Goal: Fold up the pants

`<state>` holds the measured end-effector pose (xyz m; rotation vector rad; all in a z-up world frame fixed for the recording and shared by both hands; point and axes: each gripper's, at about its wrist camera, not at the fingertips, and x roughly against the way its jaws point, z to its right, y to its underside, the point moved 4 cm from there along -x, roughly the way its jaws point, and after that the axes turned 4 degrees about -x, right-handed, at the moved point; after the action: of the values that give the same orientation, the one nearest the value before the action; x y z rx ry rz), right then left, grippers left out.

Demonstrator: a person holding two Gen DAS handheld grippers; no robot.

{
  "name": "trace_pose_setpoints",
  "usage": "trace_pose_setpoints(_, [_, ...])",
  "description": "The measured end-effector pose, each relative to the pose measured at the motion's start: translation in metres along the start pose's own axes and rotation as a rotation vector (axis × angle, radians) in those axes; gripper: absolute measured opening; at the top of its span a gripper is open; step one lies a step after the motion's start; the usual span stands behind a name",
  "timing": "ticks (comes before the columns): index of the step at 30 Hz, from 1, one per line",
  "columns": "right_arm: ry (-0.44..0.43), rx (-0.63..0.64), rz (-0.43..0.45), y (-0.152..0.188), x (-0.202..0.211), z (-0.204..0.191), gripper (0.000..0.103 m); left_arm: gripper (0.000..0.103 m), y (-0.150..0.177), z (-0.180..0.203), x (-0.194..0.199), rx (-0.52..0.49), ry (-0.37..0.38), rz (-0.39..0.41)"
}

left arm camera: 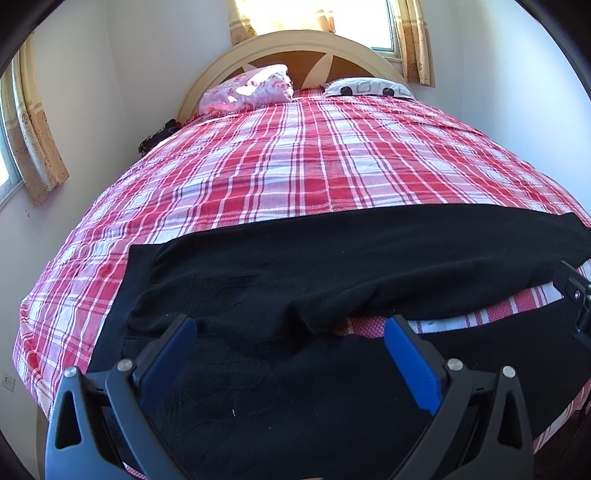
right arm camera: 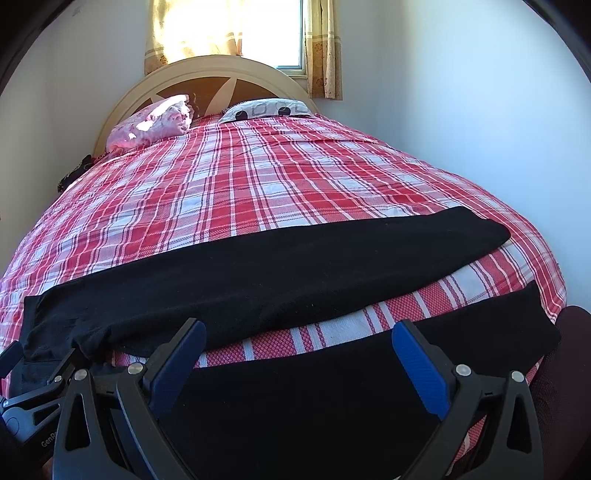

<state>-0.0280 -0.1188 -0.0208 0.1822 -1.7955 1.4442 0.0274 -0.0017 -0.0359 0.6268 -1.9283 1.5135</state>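
Black pants point(left arm camera: 332, 258) lie spread flat across the near end of the bed, waist to the left, legs running right. The far leg point(right arm camera: 295, 266) and the near leg point(right arm camera: 332, 398) are split by a strip of red plaid sheet. My left gripper point(left arm camera: 290, 325) is open, its blue-padded fingers point(left arm camera: 410, 365) hovering over the crotch and near leg. My right gripper point(right arm camera: 299, 328) is open over the near leg, further toward the hems. The right gripper shows at the left wrist view's right edge point(left arm camera: 576, 295); the left gripper shows at the right wrist view's lower left point(right arm camera: 29, 387).
The bed has a red and white plaid sheet point(left arm camera: 314, 158), a pink pillow point(left arm camera: 251, 90), a patterned pillow point(left arm camera: 369, 86) and a curved headboard point(left arm camera: 303, 51). Walls with curtained windows point(right arm camera: 236, 29) stand behind and to the left. A dark object point(left arm camera: 159, 136) sits by the bed's left side.
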Motion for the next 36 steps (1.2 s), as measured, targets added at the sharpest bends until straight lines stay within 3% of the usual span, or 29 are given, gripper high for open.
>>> trace_pose_setpoints(36, [-0.012, 0.038, 0.000, -0.004, 0.001, -0.006, 0.102, 0.103, 0.002, -0.015, -0.019, 0.015, -0.035, -0.064])
